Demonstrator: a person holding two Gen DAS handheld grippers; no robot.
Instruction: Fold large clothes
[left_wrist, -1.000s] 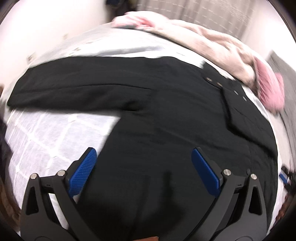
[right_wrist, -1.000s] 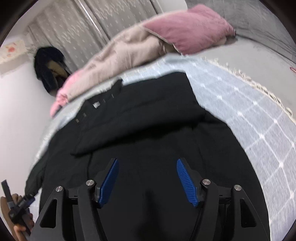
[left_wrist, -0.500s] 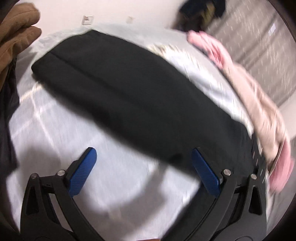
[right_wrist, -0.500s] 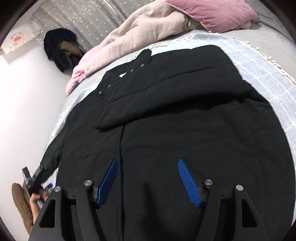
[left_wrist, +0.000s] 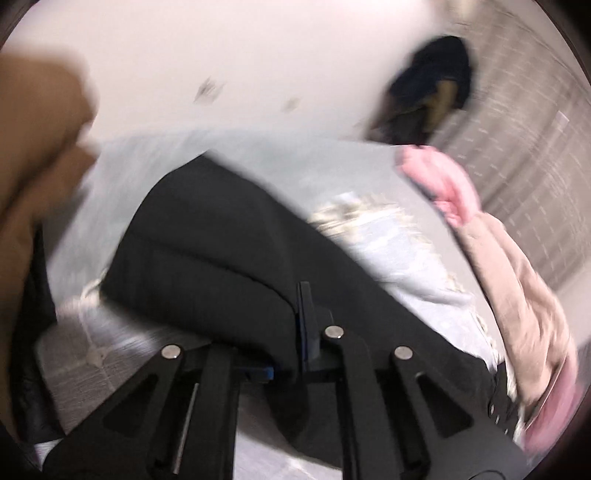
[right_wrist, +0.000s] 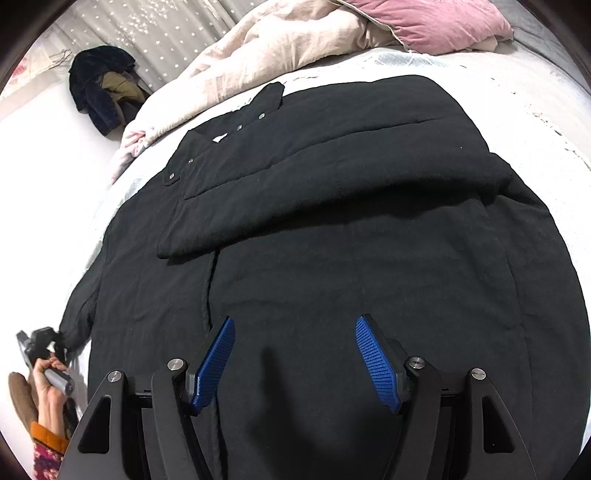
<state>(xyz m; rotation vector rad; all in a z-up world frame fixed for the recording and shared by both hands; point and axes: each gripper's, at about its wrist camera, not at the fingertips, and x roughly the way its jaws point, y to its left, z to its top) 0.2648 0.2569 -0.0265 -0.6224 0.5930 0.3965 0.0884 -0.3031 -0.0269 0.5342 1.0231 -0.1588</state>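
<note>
A large black coat (right_wrist: 332, 221) lies spread on the bed, its right sleeve folded across the chest. My left gripper (left_wrist: 295, 317) is at the end of the other sleeve (left_wrist: 207, 251), its jaws closing with the black cuff pinched between the pads. The right wrist view shows the same gripper (right_wrist: 40, 343) at the far left, held in a hand (right_wrist: 48, 380), with the sleeve tip (right_wrist: 72, 332) in it. My right gripper (right_wrist: 291, 354) hovers open over the coat's lower front, with nothing between its blue pads (right_wrist: 376, 365).
A beige and pink duvet (right_wrist: 295, 44) and a pink pillow (right_wrist: 424, 22) are piled at the head of the bed. Dark clothes (right_wrist: 103, 88) hang by the curtain. A brown garment (left_wrist: 37, 147) sits left of the sleeve. The pale checked bedspread (left_wrist: 388, 251) shows around the coat.
My left gripper swung left along the outstretched sleeve to its end and went from wide open to shut on the cuff. The right gripper drifted slightly closer over the coat, still open.
</note>
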